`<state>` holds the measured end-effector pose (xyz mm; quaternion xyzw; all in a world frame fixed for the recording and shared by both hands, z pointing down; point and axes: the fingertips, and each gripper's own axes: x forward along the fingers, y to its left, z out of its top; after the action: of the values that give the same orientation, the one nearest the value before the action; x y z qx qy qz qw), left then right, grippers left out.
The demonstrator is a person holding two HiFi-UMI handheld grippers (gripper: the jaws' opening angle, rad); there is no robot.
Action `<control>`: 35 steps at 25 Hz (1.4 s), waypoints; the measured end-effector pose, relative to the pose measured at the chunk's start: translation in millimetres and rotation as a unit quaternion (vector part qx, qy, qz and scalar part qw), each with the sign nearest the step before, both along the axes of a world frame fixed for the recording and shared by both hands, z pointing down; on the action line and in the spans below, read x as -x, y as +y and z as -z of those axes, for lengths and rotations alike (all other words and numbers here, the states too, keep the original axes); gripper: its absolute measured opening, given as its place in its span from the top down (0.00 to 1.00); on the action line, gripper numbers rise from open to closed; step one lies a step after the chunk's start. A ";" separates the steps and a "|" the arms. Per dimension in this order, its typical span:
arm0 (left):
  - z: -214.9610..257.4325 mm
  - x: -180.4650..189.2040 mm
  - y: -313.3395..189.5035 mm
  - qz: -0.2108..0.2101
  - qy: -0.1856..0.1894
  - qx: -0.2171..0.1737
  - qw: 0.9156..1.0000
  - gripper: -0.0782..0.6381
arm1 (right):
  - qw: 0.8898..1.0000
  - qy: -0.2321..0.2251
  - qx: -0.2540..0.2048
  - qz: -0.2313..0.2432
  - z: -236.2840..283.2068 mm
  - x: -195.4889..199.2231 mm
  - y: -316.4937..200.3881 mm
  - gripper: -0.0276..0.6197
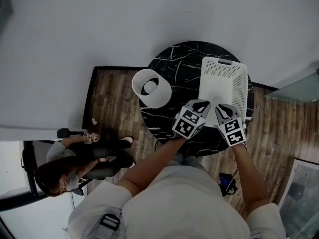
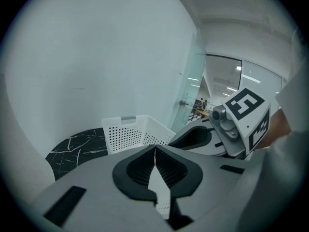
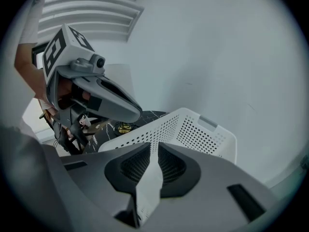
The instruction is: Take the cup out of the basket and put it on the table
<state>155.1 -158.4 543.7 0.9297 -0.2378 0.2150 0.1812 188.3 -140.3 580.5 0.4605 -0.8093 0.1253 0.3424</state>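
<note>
A white cup [image 1: 151, 87] stands upright on the left edge of the round black marble table [image 1: 174, 63], outside the white perforated basket [image 1: 224, 81]. From above, the basket's inside looks bare. Both grippers hover side by side over the basket's near edge. My left gripper [image 1: 202, 102] is shut with nothing in it, and its jaw tips meet [image 2: 154, 149] in front of the basket [image 2: 130, 132]. My right gripper [image 1: 223, 107] is also shut and holds nothing [image 3: 157, 146], with the basket [image 3: 193, 129] just beyond it. The cup is hidden in both gripper views.
A person [image 1: 75, 158] sits on the wooden floor to the table's lower left. A white wall runs behind the table. A glass panel [image 1: 299, 88] stands at the right. A small dark object [image 1: 227, 183] lies on the floor near my feet.
</note>
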 end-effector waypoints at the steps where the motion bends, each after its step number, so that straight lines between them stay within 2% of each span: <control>1: -1.9 -0.5 -1.8 0.001 -0.001 0.003 1.000 0.88 | 1.000 0.005 0.007 0.003 -5.6 -1.0 -1.5 0.90; 17: -32.8 -10.9 -15.9 -0.003 -0.025 0.028 0.999 0.88 | 0.992 0.061 0.103 0.048 -79.1 -7.3 -20.8 0.88; 26: -48.4 -5.0 -20.9 0.003 -0.036 0.043 0.998 0.88 | 0.982 0.105 0.139 0.073 -106.5 -19.3 -31.6 0.88; 35: -53.8 -1.6 -27.9 0.010 -0.035 0.051 0.998 0.88 | 0.974 0.123 0.164 0.093 -127.5 -17.2 -34.0 0.88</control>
<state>156.7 -186.3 597.5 0.9089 -0.2416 0.2576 0.2219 205.5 -174.3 708.0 0.3323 -0.7689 0.1665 0.5201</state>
